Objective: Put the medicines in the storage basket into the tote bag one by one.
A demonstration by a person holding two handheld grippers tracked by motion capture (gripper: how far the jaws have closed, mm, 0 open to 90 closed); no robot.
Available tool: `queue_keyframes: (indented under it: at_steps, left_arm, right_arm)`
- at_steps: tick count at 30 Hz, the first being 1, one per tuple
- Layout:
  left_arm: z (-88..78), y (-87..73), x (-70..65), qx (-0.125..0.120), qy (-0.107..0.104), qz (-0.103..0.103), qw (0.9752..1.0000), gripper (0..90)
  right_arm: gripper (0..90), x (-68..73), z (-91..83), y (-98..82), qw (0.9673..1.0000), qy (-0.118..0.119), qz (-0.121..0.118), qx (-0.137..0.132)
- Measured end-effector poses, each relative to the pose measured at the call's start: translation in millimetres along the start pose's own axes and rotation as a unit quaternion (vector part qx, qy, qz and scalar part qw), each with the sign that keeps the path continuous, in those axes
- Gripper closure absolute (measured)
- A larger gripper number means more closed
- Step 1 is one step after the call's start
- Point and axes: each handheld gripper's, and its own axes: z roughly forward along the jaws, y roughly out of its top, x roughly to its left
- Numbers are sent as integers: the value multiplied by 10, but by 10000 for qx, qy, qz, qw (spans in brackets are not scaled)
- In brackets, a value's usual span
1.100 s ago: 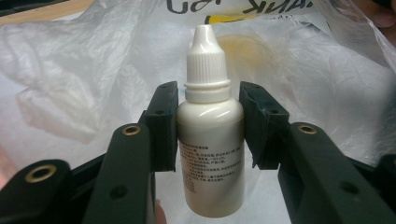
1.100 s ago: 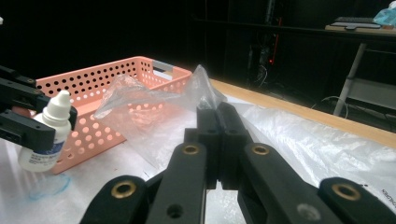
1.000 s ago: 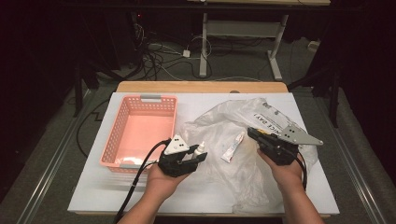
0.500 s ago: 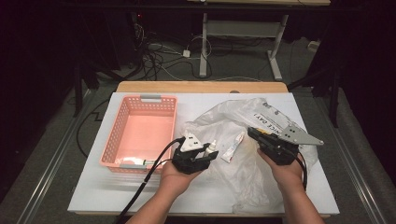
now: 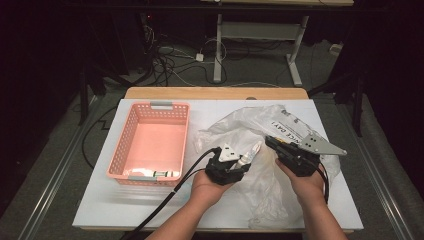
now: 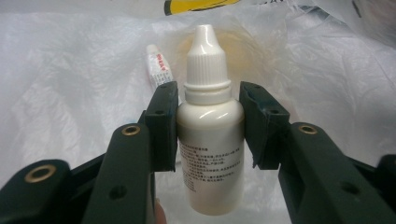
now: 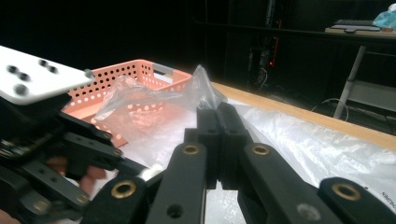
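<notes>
A white dropper bottle point(image 6: 210, 140) with a ribbed pointed cap stands between the black jaws of my left gripper point(image 6: 208, 109), which is shut on its shoulders. From above, that gripper point(image 5: 239, 164) hovers over the crumpled clear plastic bag point(image 5: 250, 125) with the bottle point(image 5: 244, 160) pointing toward the right hand. My right gripper point(image 5: 271, 142) is shut on a fold of the bag, and its own view shows the film point(image 7: 201, 86) pinched and lifted at the jaw tips point(image 7: 218, 114). A small white tube point(image 6: 159, 67) lies on the bag just beyond the bottle.
A pink perforated basket point(image 5: 150, 107) sits on the left of the white board point(image 5: 125, 210), with a small item point(image 5: 161, 174) at its near wall. The bag spreads over the right half. A wooden table edge point(image 5: 215, 93) runs behind, with cables and desk legs beyond.
My left gripper has carried the bottle to the right, from beside the basket to over the bag near the right gripper. The right gripper has kept still on the bag.
</notes>
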Motion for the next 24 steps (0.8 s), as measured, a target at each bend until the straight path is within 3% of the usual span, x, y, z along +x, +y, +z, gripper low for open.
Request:
queue_keyframes:
  at_steps: [12,24]
  left_arm:
    - [489,106,-59,101,-29,-1,9999,578]
    - [753,141,-30,24,76,-53,10000,573]
  right_arm:
    - [900,-23,-27,16,10000,-14,56,-71]
    - [900,-48,-50,14,9999,-14,107,-106]
